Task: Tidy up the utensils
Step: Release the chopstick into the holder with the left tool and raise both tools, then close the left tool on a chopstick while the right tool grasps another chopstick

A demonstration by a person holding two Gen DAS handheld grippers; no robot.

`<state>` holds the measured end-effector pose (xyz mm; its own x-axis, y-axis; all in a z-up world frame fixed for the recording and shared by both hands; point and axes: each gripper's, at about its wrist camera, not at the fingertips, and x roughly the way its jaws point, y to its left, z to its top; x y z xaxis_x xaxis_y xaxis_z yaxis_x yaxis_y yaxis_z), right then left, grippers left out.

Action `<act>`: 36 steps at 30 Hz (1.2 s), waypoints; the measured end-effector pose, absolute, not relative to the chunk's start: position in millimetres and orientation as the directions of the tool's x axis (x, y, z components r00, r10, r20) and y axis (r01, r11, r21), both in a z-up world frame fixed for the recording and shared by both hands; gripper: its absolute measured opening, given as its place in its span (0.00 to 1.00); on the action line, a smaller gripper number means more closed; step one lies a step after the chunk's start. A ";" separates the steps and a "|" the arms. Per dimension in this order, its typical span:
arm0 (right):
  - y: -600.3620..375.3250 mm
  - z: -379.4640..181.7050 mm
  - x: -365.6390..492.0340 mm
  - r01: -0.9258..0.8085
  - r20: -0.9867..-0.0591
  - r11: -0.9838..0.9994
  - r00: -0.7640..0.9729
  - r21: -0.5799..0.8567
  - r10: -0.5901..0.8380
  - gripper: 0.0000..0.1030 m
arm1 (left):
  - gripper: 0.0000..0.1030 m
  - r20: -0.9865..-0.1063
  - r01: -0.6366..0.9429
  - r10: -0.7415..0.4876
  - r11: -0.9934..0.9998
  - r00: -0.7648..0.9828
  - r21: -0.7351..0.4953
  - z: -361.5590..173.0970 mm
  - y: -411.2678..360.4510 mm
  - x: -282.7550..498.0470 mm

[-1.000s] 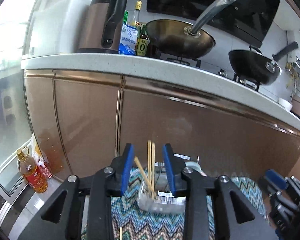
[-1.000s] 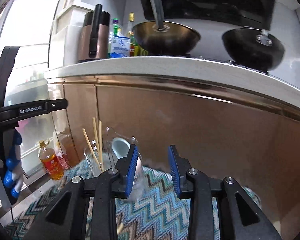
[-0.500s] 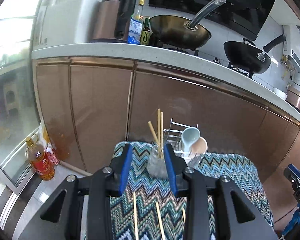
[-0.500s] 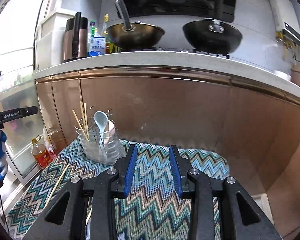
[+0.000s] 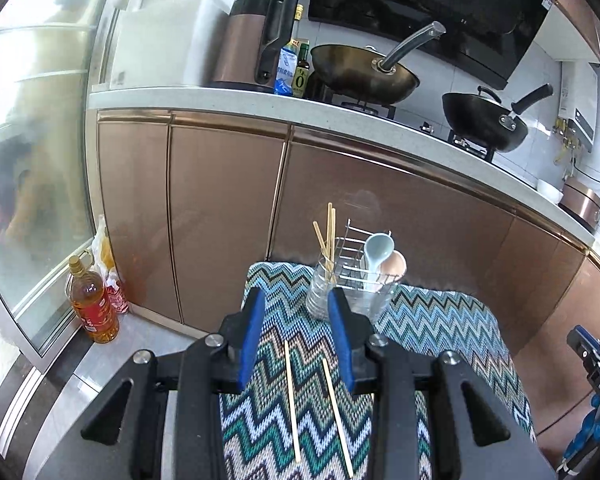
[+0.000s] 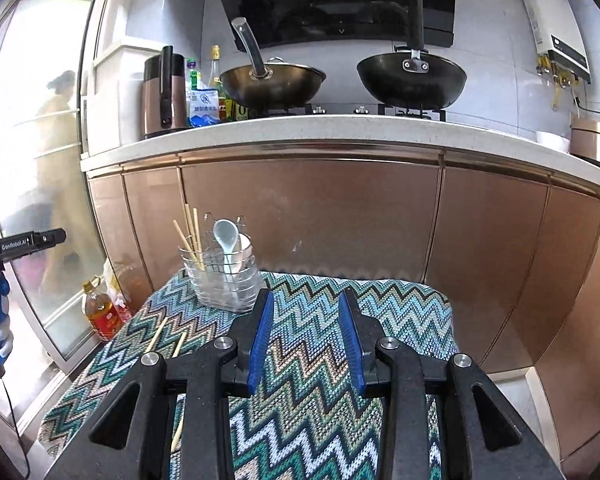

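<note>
A clear utensil holder (image 5: 342, 288) stands at the far end of a zigzag-patterned cloth (image 5: 440, 332). It holds three wooden chopsticks (image 5: 329, 232), a pale blue spoon (image 5: 376, 249) and a pink spoon (image 5: 394, 266). It also shows in the right wrist view (image 6: 224, 276). Two loose chopsticks (image 5: 291, 396) lie on the cloth below my open, empty left gripper (image 5: 296, 340). They also show in the right wrist view (image 6: 156, 336). My right gripper (image 6: 306, 344) is open and empty above the cloth, right of the holder.
Copper cabinet fronts (image 6: 312, 216) rise just behind the cloth under a white counter (image 6: 340, 128) with two woks and a kettle. An oil bottle (image 5: 94, 304) stands on the floor at the left by a glass door.
Both grippers have pulled back and up from the holder, which now looks smaller and farther. Loose chopsticks on the cloth have come into view.
</note>
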<state>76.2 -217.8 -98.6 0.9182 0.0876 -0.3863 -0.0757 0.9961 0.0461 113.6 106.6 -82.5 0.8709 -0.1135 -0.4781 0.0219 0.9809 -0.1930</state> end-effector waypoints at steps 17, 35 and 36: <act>-206.2 -118.4 75.8 -0.135 -0.461 0.988 0.874 0.074 0.154 0.33 | 0.30 -0.598 0.103 -0.230 0.965 0.768 -0.240 -119.6 100.0 109.1; -193.8 -185.4 165.4 -0.234 -0.642 0.958 0.712 0.167 0.286 0.33 | 0.30 -0.844 0.139 -0.286 0.958 0.454 -0.251 -201.1 35.6 215.1; -192.8 -188.9 169.8 -0.237 -0.651 0.956 0.701 0.173 0.291 0.32 | 0.30 -0.853 0.136 -0.284 0.959 0.438 -0.249 -206.4 33.6 221.9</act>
<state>169.8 -192.8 -188.9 0.7012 0.2910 -0.6509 -0.2367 0.9561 0.1725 221.9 33.6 -206.4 0.4381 -0.2838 -0.8529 0.1363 0.9589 -0.2490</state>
